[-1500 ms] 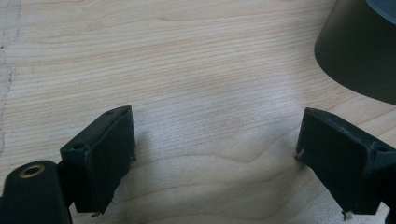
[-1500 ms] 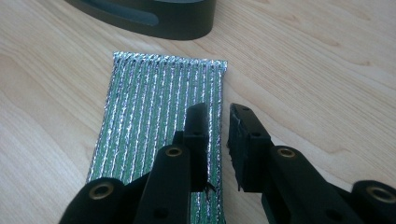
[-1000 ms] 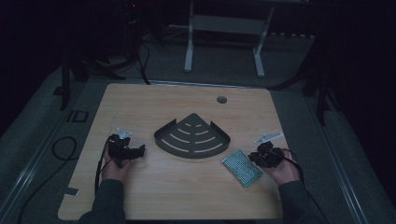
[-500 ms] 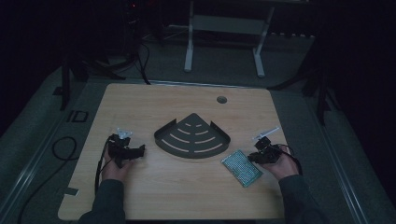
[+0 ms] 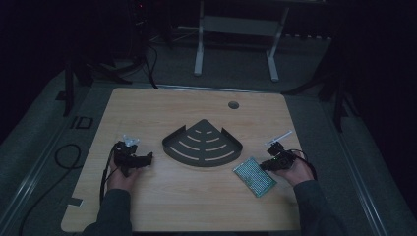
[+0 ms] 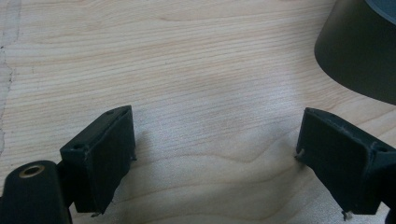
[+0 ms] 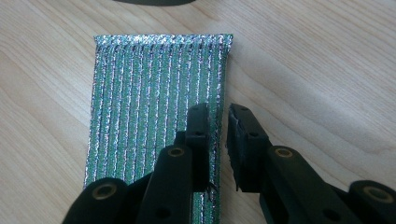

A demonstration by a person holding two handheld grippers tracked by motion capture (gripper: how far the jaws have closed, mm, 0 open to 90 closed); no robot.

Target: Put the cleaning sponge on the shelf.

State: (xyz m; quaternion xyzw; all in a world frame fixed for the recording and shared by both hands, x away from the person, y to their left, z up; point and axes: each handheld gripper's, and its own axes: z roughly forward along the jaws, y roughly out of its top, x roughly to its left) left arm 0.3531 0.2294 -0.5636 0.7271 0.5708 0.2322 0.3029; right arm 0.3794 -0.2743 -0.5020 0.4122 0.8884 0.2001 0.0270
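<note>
Right tongs pinch the green scouring pad's edge; left tongs gape beside the empty rack.

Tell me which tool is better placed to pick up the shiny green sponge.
Right. The right tool is at the sponge's edge, jaws nearly closed around it. The left tool is open over bare table, beyond the dark rack.
</note>
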